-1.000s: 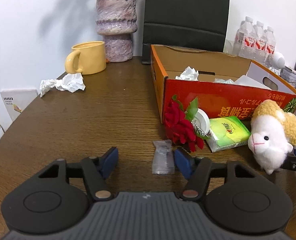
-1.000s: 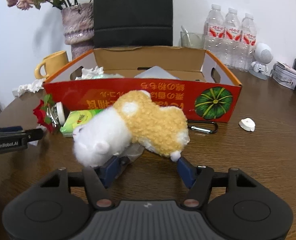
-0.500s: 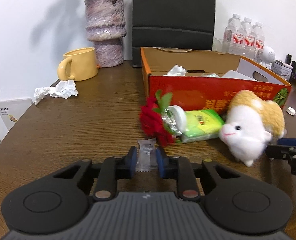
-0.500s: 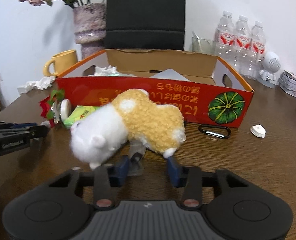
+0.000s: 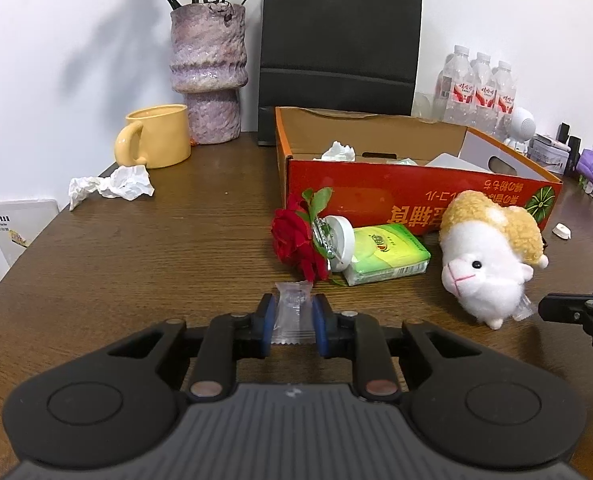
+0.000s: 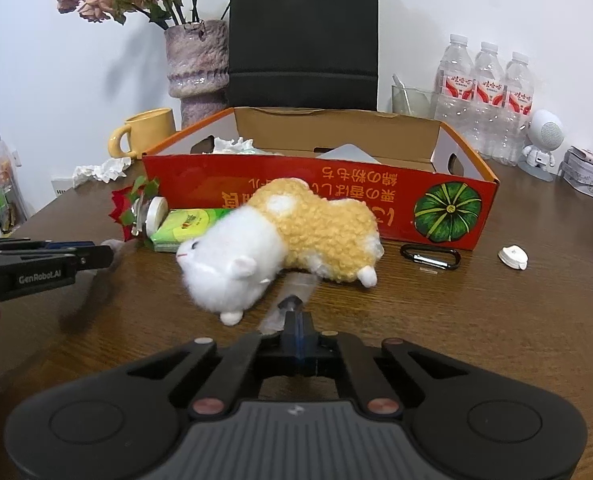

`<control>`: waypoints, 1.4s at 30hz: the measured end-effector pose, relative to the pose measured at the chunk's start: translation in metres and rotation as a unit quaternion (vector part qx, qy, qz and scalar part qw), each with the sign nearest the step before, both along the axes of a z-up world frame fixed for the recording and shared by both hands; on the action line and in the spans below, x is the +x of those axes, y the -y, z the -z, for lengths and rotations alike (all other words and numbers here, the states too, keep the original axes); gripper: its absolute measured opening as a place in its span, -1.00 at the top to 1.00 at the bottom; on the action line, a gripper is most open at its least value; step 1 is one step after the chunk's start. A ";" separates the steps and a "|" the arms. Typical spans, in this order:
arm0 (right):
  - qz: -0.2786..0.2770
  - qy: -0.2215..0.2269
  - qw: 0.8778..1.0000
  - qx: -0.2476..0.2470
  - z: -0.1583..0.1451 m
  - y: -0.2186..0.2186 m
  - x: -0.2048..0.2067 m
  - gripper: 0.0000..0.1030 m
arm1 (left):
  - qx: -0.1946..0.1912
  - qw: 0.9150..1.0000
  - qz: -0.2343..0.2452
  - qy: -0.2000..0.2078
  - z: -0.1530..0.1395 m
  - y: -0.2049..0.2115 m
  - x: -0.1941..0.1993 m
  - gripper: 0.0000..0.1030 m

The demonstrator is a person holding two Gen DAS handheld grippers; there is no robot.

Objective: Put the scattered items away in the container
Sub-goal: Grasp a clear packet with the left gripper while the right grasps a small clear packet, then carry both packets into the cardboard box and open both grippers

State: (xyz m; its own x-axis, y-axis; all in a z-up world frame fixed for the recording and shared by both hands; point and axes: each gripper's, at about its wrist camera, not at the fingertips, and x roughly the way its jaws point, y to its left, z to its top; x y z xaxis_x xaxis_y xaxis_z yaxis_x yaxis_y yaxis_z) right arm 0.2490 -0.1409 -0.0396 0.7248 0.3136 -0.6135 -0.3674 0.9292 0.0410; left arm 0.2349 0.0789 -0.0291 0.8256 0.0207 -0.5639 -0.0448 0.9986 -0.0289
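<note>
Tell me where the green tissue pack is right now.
The green tissue pack lies on the table in front of the red box, between the red rose and the plush sheep.

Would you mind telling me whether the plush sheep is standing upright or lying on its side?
Lying on its side: the plush sheep rests lengthwise on the table, feet pointing sideways.
</note>
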 end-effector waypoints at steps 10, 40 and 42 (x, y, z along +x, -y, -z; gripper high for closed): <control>-0.008 -0.009 1.000 0.013 -0.004 -0.004 0.010 0.37 | -0.010 1.000 -0.011 0.005 -0.002 -0.004 -0.009 0.60; -0.003 0.081 0.995 0.051 -0.060 0.035 -0.006 0.88 | -0.048 0.995 0.044 0.072 -0.054 0.038 -0.018 0.60; -0.004 0.093 0.994 0.057 -0.069 0.037 0.001 0.88 | -0.044 0.994 0.052 0.086 -0.066 0.045 -0.009 0.60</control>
